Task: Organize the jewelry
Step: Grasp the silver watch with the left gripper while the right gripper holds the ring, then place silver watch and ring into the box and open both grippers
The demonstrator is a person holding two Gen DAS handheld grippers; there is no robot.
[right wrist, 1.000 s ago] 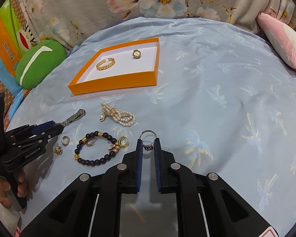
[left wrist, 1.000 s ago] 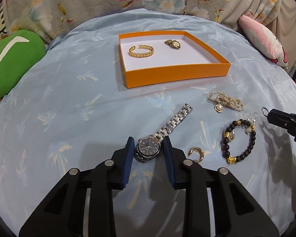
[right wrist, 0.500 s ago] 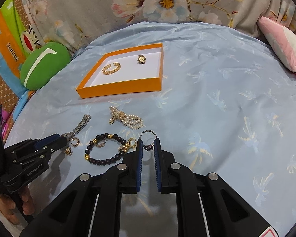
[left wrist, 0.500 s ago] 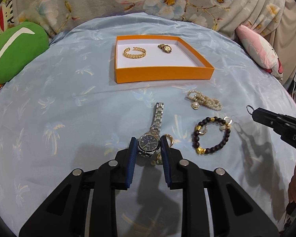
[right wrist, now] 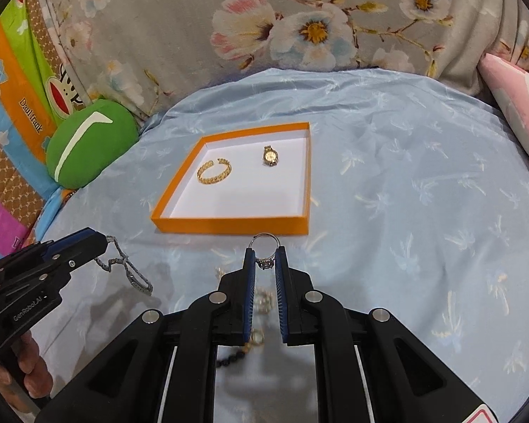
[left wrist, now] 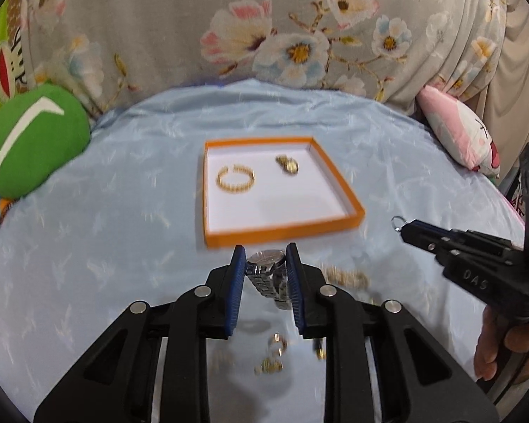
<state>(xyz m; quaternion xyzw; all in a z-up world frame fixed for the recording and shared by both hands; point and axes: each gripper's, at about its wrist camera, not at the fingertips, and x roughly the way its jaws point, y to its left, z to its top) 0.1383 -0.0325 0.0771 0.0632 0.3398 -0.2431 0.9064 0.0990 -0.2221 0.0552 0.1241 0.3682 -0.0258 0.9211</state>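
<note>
Left gripper [left wrist: 265, 257] is clamped on the silver watch [left wrist: 268, 270], right gripper [right wrist: 265, 258] pinches the ring [right wrist: 264, 246], both lifted just short of the orange tray [right wrist: 229, 227]; advise clearing its near wall before releasing beside the 2 gold pieces.

My left wrist camera looks forward along my left gripper [left wrist: 266, 252], raised over the near part of the blue bedspread [left wrist: 123, 232] and facing its far edge, with the orange tray [left wrist: 282, 231] just ahead. My right wrist camera looks the same way along my right gripper [right wrist: 265, 252], set further right. Both views share the tray, the green cushion [right wrist: 88, 144] at the far left corner, and the floral fabric [right wrist: 264, 28] behind; each also catches the other gripper at its side.
</note>
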